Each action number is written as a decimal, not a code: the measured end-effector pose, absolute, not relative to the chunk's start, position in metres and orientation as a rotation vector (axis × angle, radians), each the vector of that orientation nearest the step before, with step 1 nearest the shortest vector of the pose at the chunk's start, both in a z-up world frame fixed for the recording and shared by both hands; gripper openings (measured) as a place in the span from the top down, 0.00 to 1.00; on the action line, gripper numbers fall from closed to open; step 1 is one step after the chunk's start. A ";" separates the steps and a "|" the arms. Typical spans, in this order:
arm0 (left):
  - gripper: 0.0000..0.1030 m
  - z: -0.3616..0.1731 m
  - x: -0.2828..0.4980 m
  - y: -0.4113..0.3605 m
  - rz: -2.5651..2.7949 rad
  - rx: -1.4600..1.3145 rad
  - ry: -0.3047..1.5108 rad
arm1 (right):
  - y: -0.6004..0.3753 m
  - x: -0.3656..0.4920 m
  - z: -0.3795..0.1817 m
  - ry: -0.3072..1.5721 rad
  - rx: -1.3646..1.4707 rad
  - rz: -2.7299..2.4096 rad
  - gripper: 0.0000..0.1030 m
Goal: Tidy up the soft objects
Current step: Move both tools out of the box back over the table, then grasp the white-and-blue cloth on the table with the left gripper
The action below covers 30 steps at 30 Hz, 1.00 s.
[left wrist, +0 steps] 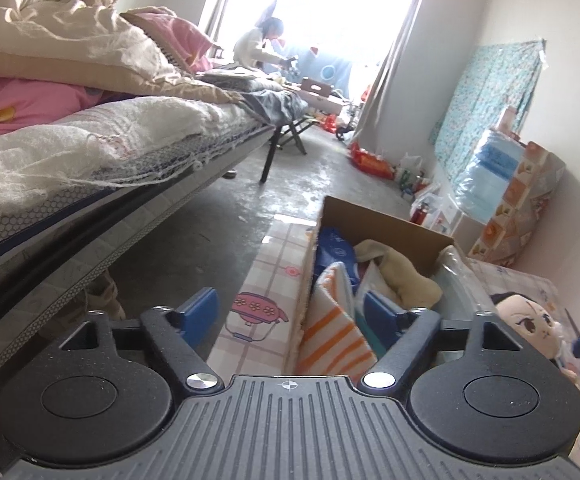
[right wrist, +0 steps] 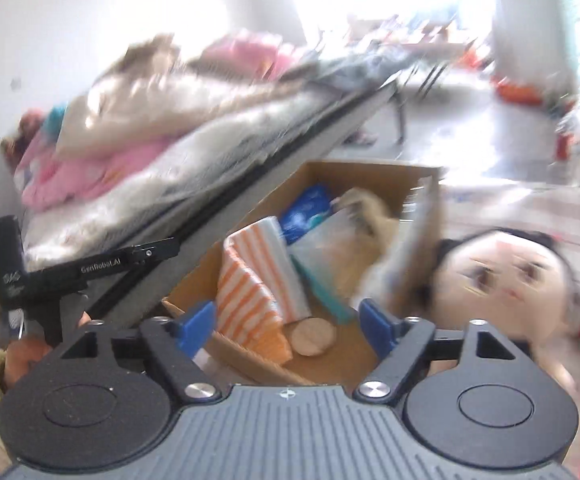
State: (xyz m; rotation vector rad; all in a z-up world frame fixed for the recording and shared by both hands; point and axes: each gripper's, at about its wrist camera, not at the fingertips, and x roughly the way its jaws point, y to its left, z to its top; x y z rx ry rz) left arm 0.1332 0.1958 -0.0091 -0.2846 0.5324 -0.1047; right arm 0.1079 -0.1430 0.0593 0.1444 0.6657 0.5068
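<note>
An open cardboard box (left wrist: 386,222) stands on a patterned mat beside the bed. It holds an orange-striped cloth (left wrist: 332,330), a blue pack (left wrist: 334,248) and a beige soft toy (left wrist: 402,268). A dark-haired plush doll (left wrist: 530,322) lies right of the box. My left gripper (left wrist: 290,310) hovers low at the box's near left side, jaws wide with nothing gripped. In the blurred right wrist view my right gripper (right wrist: 286,322) is open above the box (right wrist: 354,170), over the striped cloth (right wrist: 254,292), with the doll (right wrist: 502,272) close on its right.
A bed (left wrist: 102,168) piled with cream and pink bedding runs along the left. A person (left wrist: 256,46) sits at its far end by the bright window. Bags, bottles and a blue bundle (left wrist: 490,176) line the right wall. A round brown disc (right wrist: 314,336) lies in the box.
</note>
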 end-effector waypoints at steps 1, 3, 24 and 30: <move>0.08 -0.007 0.132 0.191 -0.113 -0.278 0.528 | -0.153 0.092 0.060 0.640 0.154 0.472 0.05; 0.03 -0.002 0.129 0.179 -0.123 -0.256 0.521 | -0.172 0.065 0.058 0.596 0.166 0.401 0.01; 0.00 0.075 0.116 -0.015 -0.470 -0.067 0.543 | -0.326 0.005 0.002 0.446 0.377 -0.029 0.00; 0.00 0.074 0.158 -0.083 -0.539 -0.046 0.647 | -0.341 0.025 -0.017 0.464 0.393 -0.099 0.00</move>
